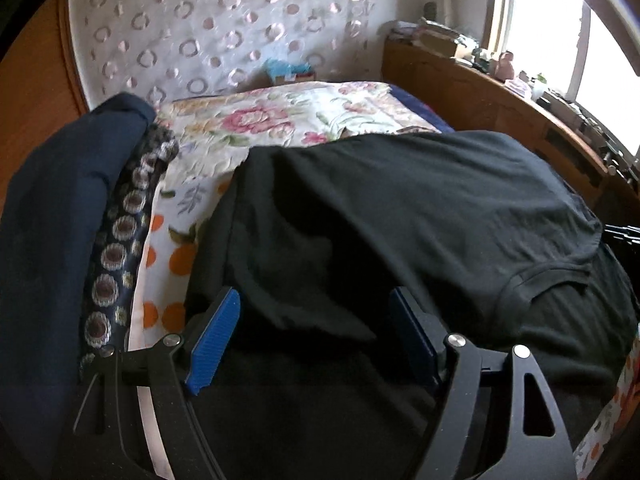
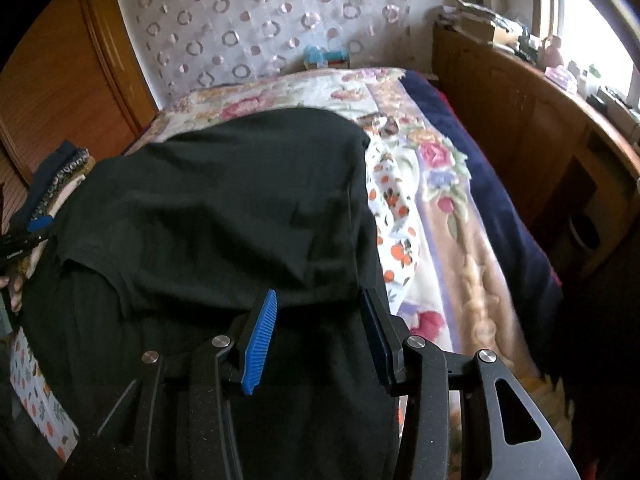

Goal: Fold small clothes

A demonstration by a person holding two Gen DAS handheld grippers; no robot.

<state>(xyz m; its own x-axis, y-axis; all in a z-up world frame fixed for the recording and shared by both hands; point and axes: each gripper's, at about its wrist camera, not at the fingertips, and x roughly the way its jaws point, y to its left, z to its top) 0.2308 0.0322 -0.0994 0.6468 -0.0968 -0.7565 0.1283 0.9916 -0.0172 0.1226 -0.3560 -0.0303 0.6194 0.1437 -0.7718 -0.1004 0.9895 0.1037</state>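
Observation:
A black T-shirt lies on the bed with its far part folded over the near part; its collar shows at the right. My left gripper hovers over the shirt's near left part, jaws wide apart, pads pressing on nothing. In the right wrist view the same shirt fills the middle, with a sleeve edge at the left. My right gripper stands open over the shirt's near right edge, nothing pinched between its blue pads. A blue pad of the left gripper peeks in at the far left.
A floral bedspread covers the bed. A stack of dark blue cloth and a patterned garment sits to the left. A wooden shelf with clutter runs along the right under a window. A wooden wardrobe stands at the left.

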